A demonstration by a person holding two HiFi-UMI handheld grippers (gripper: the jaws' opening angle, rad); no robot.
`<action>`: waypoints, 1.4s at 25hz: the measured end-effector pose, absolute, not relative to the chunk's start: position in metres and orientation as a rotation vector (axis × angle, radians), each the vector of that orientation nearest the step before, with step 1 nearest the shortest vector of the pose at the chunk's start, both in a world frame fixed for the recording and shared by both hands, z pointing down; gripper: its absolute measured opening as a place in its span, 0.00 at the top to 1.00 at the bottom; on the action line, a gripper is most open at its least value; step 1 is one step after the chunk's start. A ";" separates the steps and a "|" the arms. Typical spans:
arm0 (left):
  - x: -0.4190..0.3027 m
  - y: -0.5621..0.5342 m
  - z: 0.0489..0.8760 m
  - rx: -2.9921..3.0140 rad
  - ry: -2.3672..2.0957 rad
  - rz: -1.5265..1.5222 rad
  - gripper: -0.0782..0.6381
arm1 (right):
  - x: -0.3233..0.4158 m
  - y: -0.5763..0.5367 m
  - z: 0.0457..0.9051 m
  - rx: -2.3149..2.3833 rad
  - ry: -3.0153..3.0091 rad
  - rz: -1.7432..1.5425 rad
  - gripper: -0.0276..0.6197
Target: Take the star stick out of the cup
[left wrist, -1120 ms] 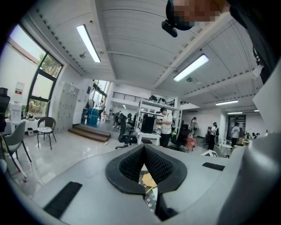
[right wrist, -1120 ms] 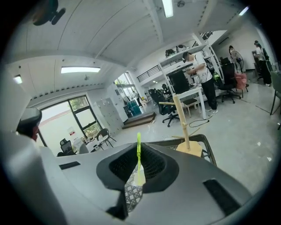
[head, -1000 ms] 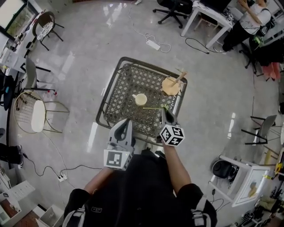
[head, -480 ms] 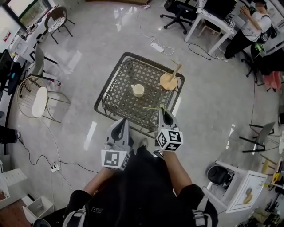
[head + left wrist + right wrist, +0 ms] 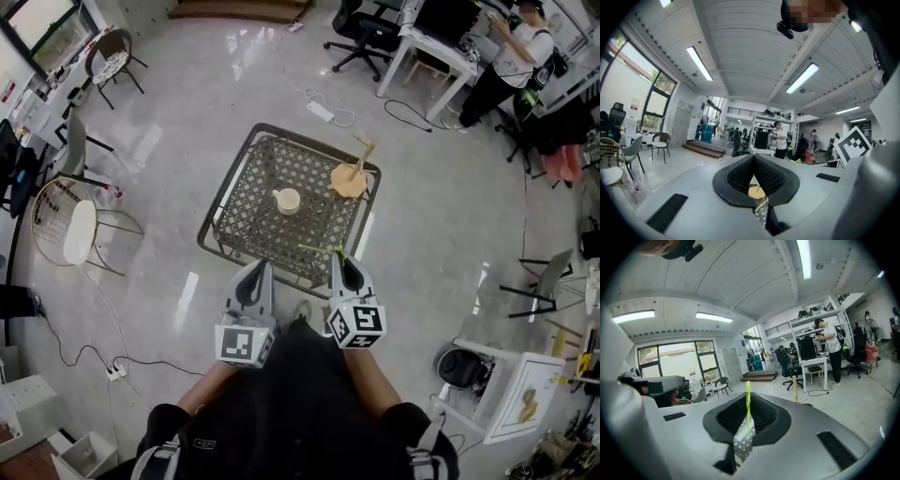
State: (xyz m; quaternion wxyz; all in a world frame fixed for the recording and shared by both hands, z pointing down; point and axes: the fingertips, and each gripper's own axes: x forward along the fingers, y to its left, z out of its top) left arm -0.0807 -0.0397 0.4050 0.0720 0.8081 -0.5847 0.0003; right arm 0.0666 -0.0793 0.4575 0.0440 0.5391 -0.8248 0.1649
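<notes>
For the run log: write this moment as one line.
right gripper: shut on star stick | star stick: out of cup | cup: upright on mesh table | left gripper: shut, empty

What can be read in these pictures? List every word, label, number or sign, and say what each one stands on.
No readable text anywhere.
Black-and-white square patterns on the grey cubes of the left tongs and the right tongs: coded markers, no letters or digits.
Too small to read: the white notice with a red mark at the far left of the left gripper view.
</notes>
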 end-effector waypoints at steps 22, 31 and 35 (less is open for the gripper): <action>-0.101 -0.049 0.417 2.445 -1.711 -0.008 0.87 | 0.039 -0.054 0.450 1.647 -2.525 0.473 0.92; -0.102 -0.054 0.420 2.443 -1.708 -0.009 0.87 | 0.039 -0.059 0.453 1.640 -2.522 0.477 0.92; -0.102 -0.055 0.416 2.444 -1.711 -0.011 0.87 | 0.038 -0.061 0.450 1.633 -2.529 0.477 0.92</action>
